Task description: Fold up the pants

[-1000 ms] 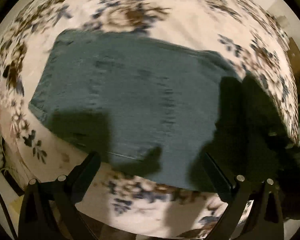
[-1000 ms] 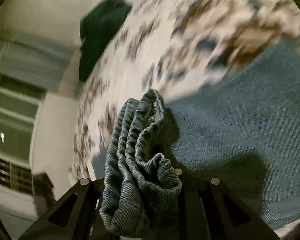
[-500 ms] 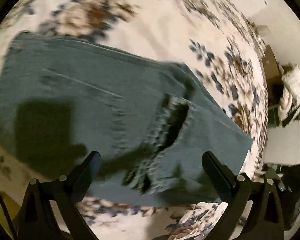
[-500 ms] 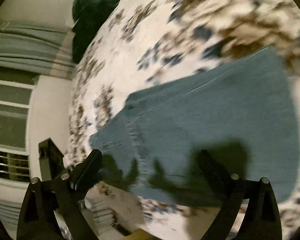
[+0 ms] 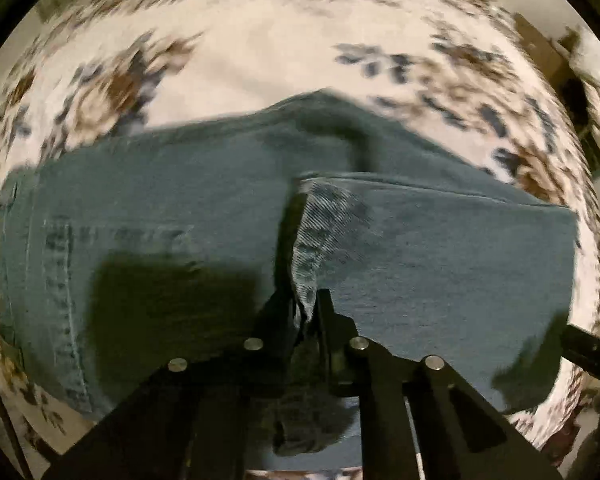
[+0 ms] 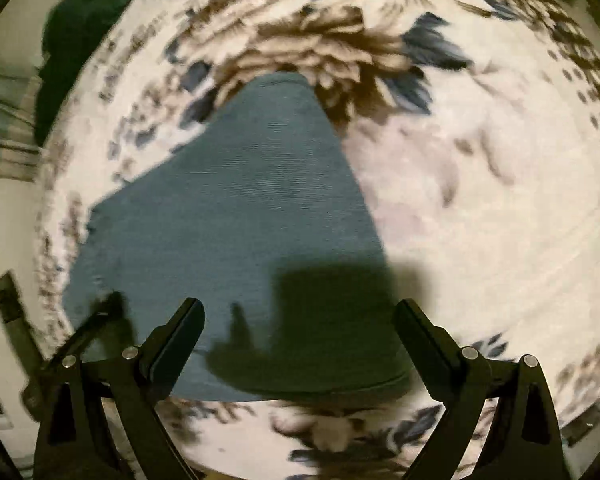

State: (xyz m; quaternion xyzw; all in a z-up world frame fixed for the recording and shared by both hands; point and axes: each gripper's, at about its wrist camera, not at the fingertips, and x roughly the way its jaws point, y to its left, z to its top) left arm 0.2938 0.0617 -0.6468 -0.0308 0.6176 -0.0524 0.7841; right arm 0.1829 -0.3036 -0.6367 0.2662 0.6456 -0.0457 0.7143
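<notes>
One pair of blue denim pants [image 5: 180,216] is lying across the middle of the left wrist frame, spread over a floral blanket [image 5: 260,40]. In the right wrist frame the pants [image 6: 240,208] are filling the centre and lower left as a flat wedge of cloth. A layer is already doubled over on the right side of the left frame, so by the look of it one fold is down and the pants are sitting roughly halfway to a tidy stack. At least another fold and a final squaring-up are probably waiting.

The left gripper [image 5: 306,300] is pinching a raised ridge of denim at lower centre, jaws together on the cloth. The right gripper [image 6: 298,320] is hovering over the pants, jaws wide apart and holding nothing.

Counting up: one pair of pants, one blanket, two grippers, and one dark green garment [image 6: 84,28] lying at the upper left of the right frame.
</notes>
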